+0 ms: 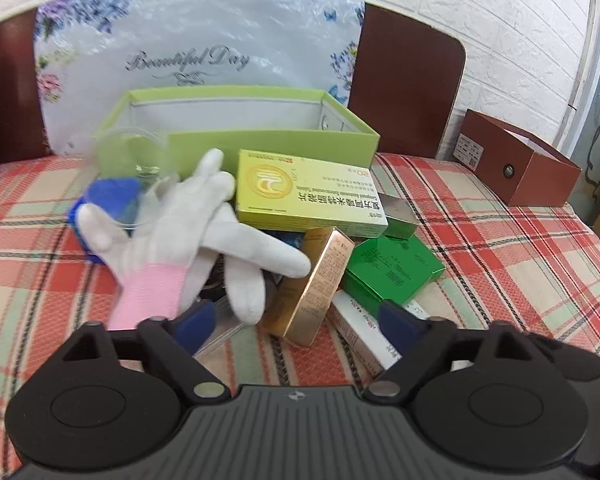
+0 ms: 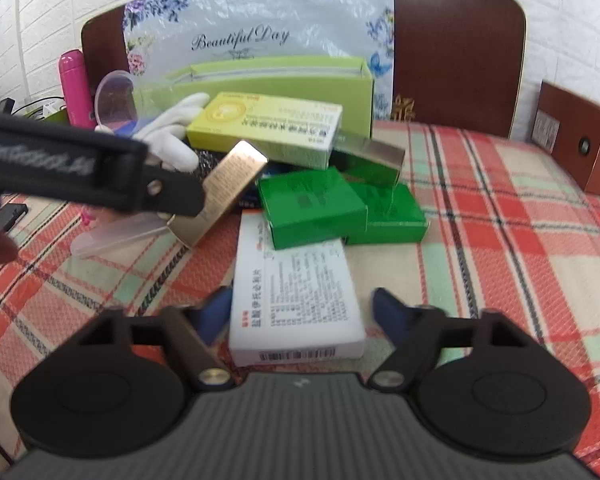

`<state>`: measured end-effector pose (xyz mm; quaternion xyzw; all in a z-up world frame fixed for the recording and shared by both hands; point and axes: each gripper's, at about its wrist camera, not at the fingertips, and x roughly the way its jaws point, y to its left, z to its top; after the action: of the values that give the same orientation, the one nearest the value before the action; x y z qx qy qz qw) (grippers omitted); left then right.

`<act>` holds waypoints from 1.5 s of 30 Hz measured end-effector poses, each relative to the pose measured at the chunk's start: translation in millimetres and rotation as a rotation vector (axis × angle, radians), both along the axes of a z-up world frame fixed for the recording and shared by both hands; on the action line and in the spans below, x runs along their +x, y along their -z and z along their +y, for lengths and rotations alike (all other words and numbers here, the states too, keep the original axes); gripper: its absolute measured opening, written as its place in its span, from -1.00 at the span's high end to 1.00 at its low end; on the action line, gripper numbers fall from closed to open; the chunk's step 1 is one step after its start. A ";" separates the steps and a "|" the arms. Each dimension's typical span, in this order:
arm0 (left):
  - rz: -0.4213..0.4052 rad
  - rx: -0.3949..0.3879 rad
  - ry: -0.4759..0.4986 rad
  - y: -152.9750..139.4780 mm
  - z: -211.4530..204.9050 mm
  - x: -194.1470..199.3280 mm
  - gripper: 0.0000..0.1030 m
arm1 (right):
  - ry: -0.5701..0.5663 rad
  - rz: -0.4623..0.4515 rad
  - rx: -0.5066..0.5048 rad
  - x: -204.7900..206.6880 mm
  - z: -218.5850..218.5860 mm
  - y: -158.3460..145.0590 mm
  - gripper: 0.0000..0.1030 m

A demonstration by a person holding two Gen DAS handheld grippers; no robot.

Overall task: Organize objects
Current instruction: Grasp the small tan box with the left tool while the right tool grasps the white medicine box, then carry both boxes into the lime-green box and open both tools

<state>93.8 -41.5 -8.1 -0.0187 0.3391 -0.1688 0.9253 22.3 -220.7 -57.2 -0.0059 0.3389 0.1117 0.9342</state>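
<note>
A pile of small cartons lies on the plaid cloth in front of an open lime-green box point(image 1: 276, 144) point(image 2: 280, 76). In it are a yellow-green medicine carton point(image 1: 304, 188), a gold carton point(image 1: 316, 280), two green cartons point(image 2: 312, 208) and a silver one point(image 2: 372, 160). A white glove point(image 1: 180, 236) with a pink cuff lies on the pile's left. My left gripper point(image 1: 296, 324) is open just short of the gold carton's near end. My right gripper point(image 2: 302, 306) is open around a white medicine carton point(image 2: 296, 292) lying flat, the right pad apart from it.
A clear plastic cup point(image 1: 132, 152) and a blue object point(image 1: 108, 200) lie left of the glove. A brown open box point(image 1: 516, 160) stands at the right, a pink bottle point(image 2: 76, 88) at the left. A black bar point(image 2: 100, 172) crosses the right wrist view's left side. A flowered plastic bag point(image 1: 196, 40) leans behind.
</note>
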 end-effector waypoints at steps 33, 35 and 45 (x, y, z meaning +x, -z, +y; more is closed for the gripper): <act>0.105 0.045 0.185 29.9 -15.6 -7.0 0.33 | -0.073 0.040 0.021 -62.7 -28.7 -9.4 -0.30; 0.102 0.072 0.172 29.4 -5.8 -24.8 0.33 | -0.068 0.039 0.019 -60.2 -24.9 -8.0 -0.37; 0.097 0.107 0.107 35.5 -4.7 -31.7 0.04 | -0.034 0.030 0.003 -53.7 -12.9 -6.0 -0.59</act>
<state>62.1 -46.2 -43.5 0.0409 0.3926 -0.1987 0.8971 -31.5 -233.6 -51.2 -0.0087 0.3528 0.1283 0.9268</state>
